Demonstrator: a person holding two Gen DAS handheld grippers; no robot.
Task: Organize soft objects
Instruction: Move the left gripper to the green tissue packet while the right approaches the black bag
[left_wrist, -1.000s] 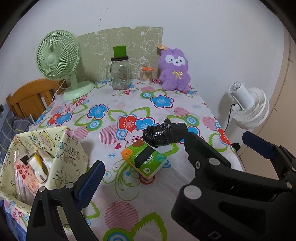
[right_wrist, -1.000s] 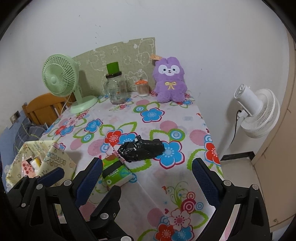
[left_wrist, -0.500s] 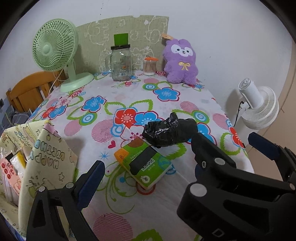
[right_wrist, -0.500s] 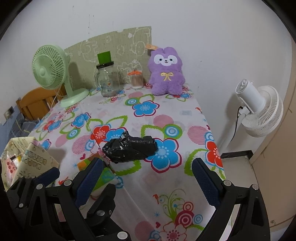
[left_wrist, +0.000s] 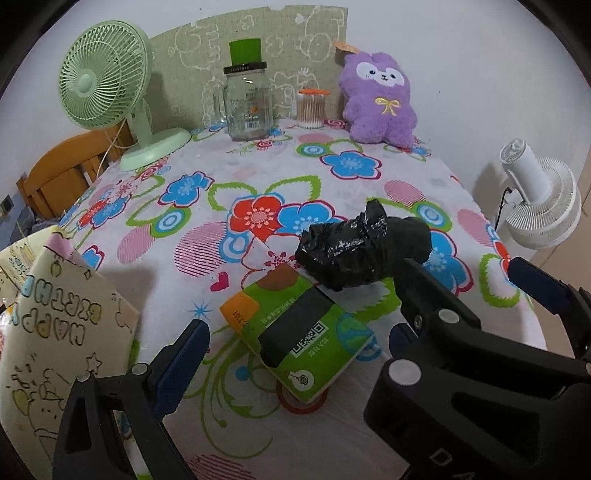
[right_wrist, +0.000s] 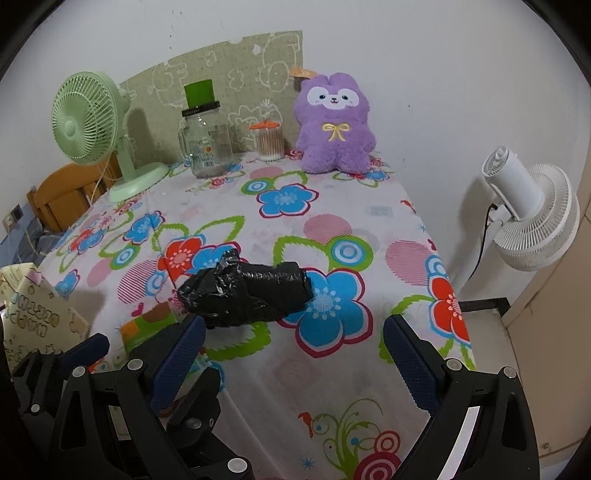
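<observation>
- Hovering low over the near edge of the table (right_wrist: 280, 376), the right gripper (right_wrist: 291, 350) has its blue-padded fingers (right_wrist: 177, 360) spread wide with nothing between them.
- The left gripper (left_wrist: 354, 325) is also wide open and empty; the right gripper's black frame crosses the space in front of its right finger.
- A green tissue pack (left_wrist: 299, 336) lies flat between the left gripper's fingers but clear of both, angled on the cloth.
- A crumpled black plastic bag (right_wrist: 243, 295) lies just beyond the pack, its near edge overlapping the pack's far corner; in the right wrist view it sits ahead of the right gripper and a little left of centre.
- A yellow printed gift bag (left_wrist: 62, 332) stands at the table's left edge, beside the left gripper's left finger.
- The flowered tablecloth (left_wrist: 258, 177) is bare from the black bag back to the far row of things.
- The table's right edge drops to the floor, where a white fan (right_wrist: 532, 218) stands near the wall.
- Along the back wall: a green desk fan (left_wrist: 110, 92), a glass jar (left_wrist: 249, 107) with a green block on top, a cotton-swab tub (left_wrist: 312, 109) and a purple plush rabbit (right_wrist: 334, 125), upright against the wall.
- A wooden chair (left_wrist: 62, 170) shows past the far left edge.
</observation>
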